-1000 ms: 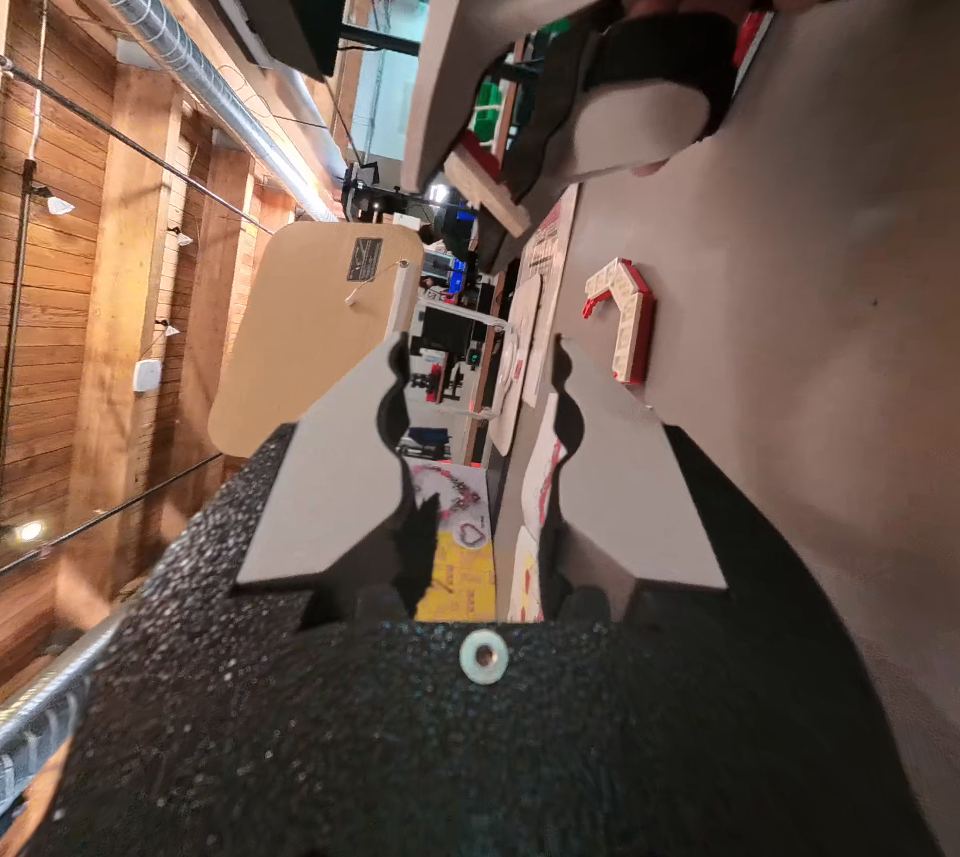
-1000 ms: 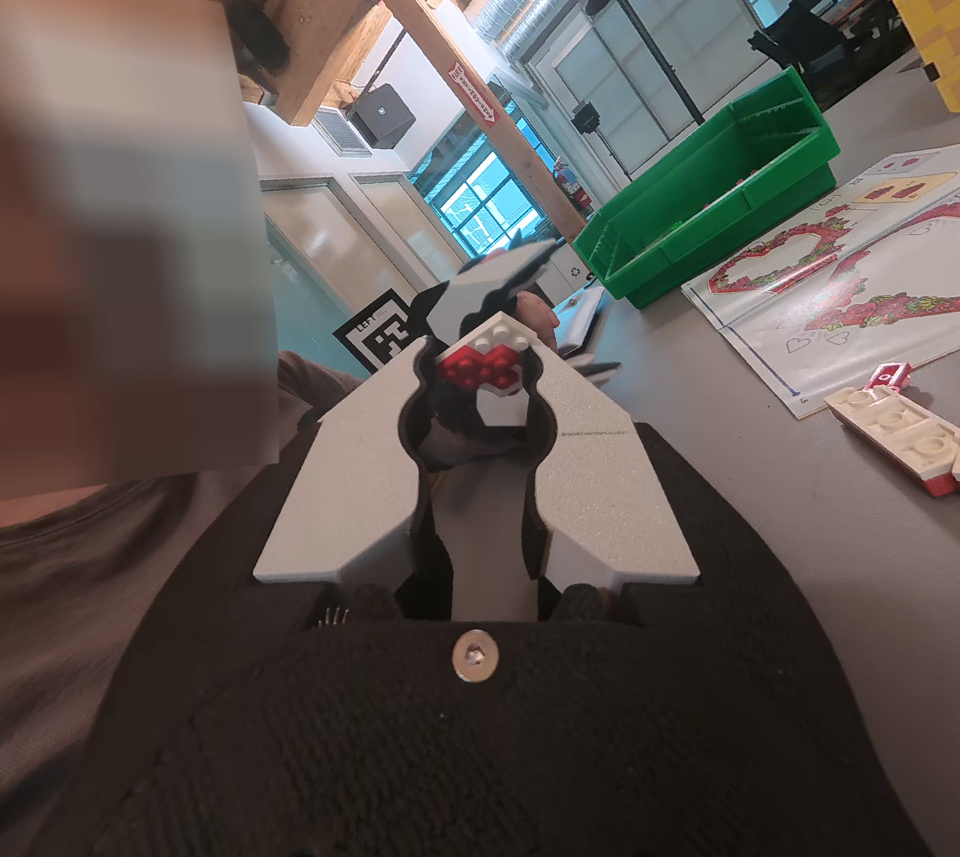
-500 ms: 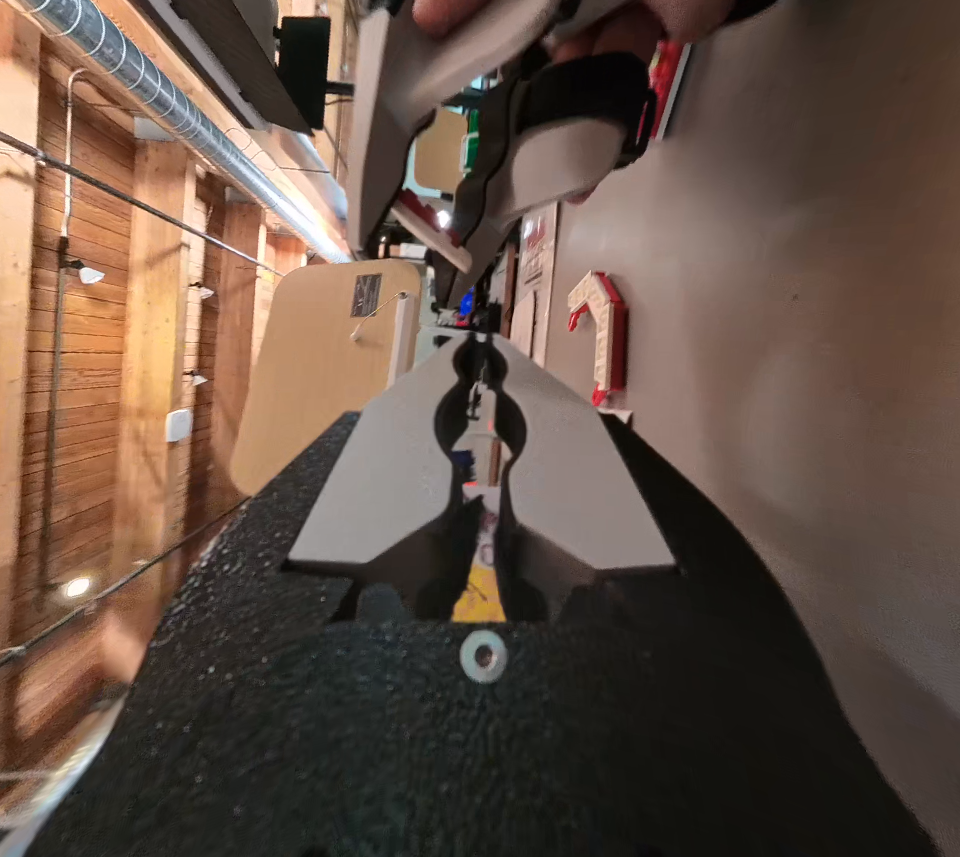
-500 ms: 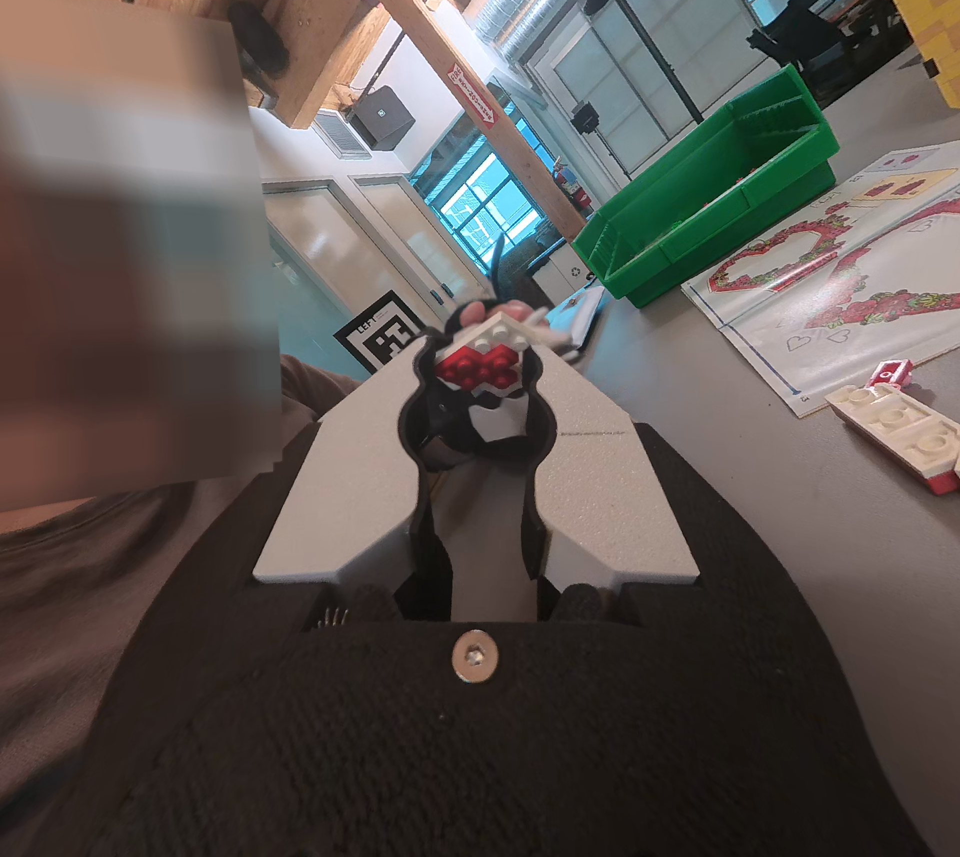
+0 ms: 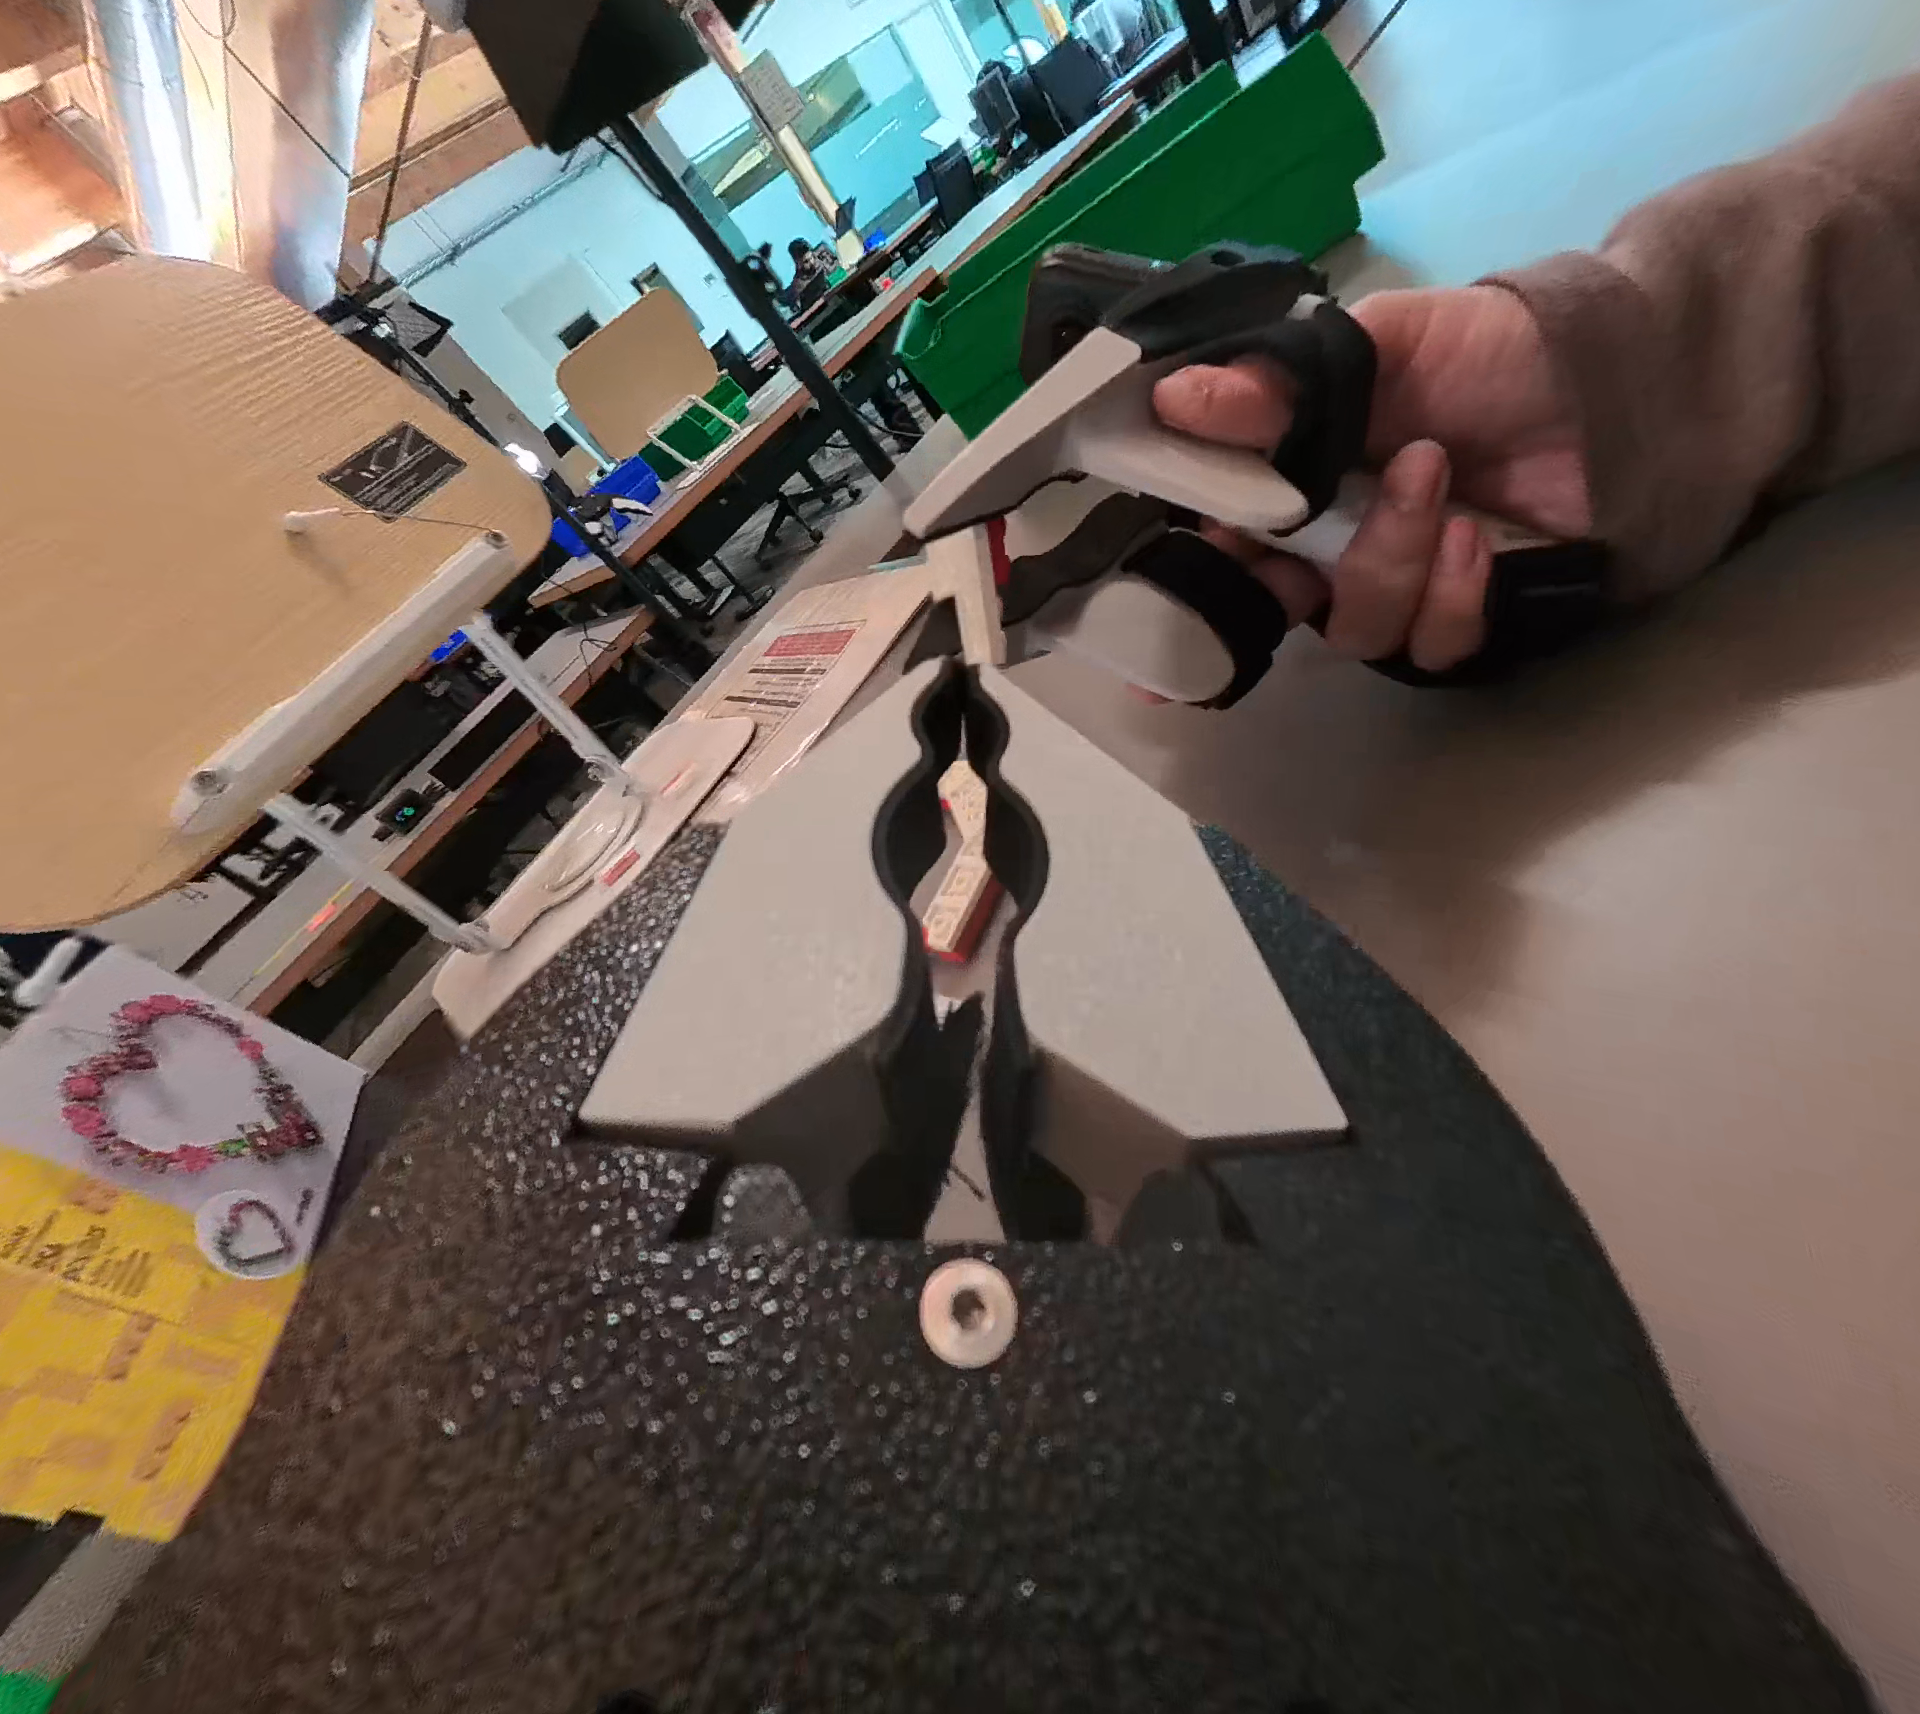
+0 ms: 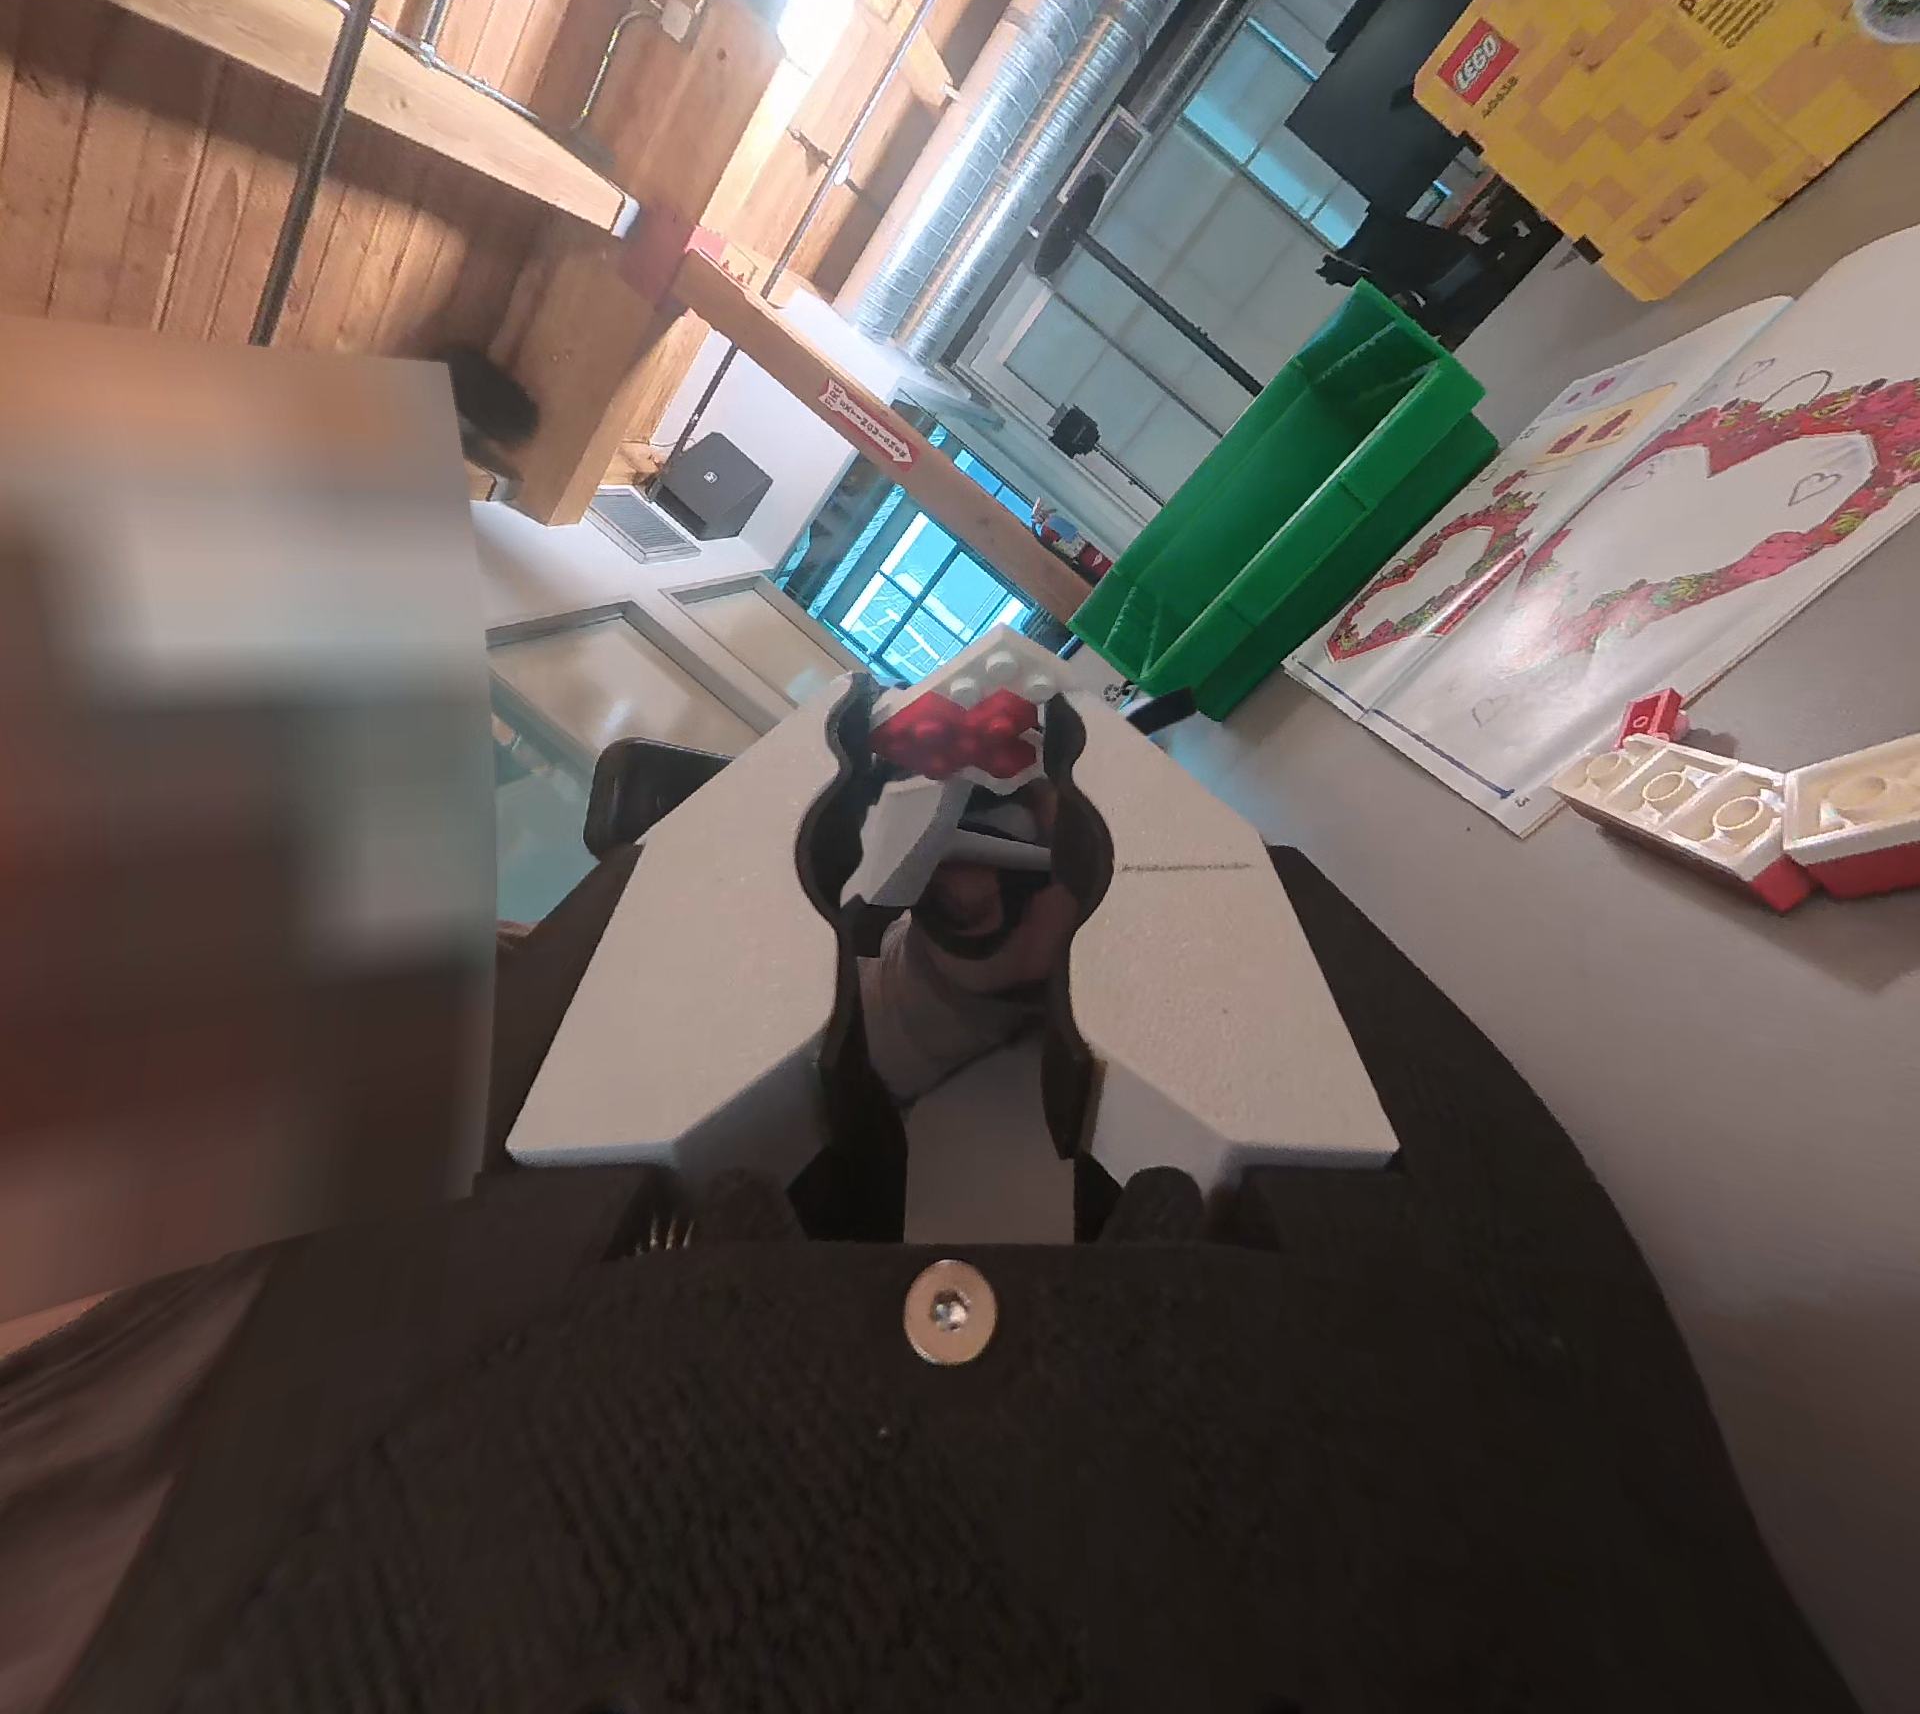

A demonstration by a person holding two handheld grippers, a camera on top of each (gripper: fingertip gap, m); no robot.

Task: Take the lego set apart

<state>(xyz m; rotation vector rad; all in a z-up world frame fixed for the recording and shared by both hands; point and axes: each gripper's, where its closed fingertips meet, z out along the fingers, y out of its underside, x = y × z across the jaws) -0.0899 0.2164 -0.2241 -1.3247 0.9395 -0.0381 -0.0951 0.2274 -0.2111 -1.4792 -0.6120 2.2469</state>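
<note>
My right gripper [image 6: 956,708] is shut on a small red and white lego piece [image 6: 971,729] and holds it above the grey table [image 6: 1558,1041]. In the left wrist view the right gripper [image 5: 966,584] is in a person's hand, and the piece's white plate [image 5: 975,615] hangs down from it. My left gripper [image 5: 961,682] is shut, its tips pinching the lower edge of that plate. One of its grey fingers [image 6: 904,843] shows just behind the piece. A second white and red lego piece [image 6: 1714,823] lies on the table; it also shows between my left fingers [image 5: 956,875].
A green bin [image 6: 1299,542] stands at the back of the table, with an open instruction sheet [image 6: 1662,542] and a yellow box [image 6: 1662,54] beside it. A cardboard disc on a white stand [image 5: 208,573] is at the left. The grippers are tip to tip, or close to it.
My left gripper went from open to shut, rolled upright and came up to the piece's plate. My right gripper kept its hold on the piece and tilted.
</note>
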